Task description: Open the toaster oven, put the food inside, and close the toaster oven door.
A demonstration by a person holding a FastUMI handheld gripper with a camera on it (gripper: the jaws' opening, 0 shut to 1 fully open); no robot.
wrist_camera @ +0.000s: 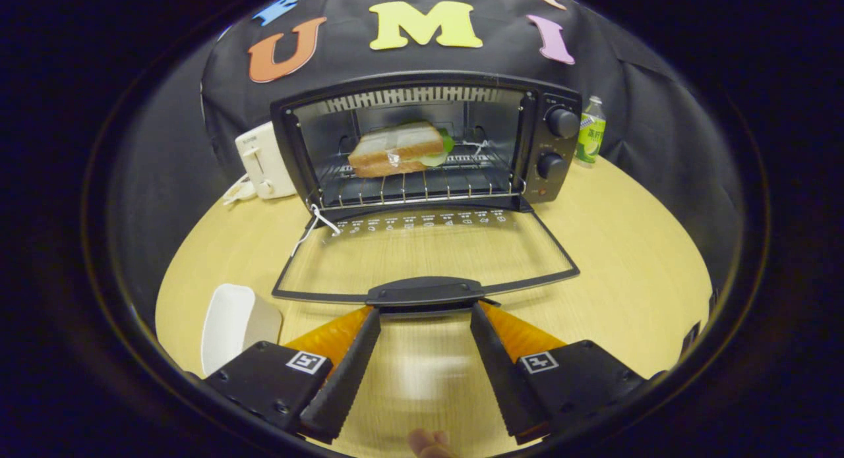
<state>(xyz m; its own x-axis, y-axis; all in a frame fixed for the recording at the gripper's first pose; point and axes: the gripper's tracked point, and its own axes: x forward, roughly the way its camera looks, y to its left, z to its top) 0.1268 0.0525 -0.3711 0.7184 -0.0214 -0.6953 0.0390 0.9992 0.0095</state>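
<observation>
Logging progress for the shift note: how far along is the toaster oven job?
Done: the door is folded down and the sandwich sits on the rack inside the toaster oven. In hand: the open gripper is at the door handle. Left: closing the door.

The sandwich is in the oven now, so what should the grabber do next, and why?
Probably lift the door handle up and away to swing the door shut. The sandwich already sits on the rack inside the toaster oven, the door lies fully open and flat, and the open gripper has its fingertips right at the handle's two ends.
</observation>
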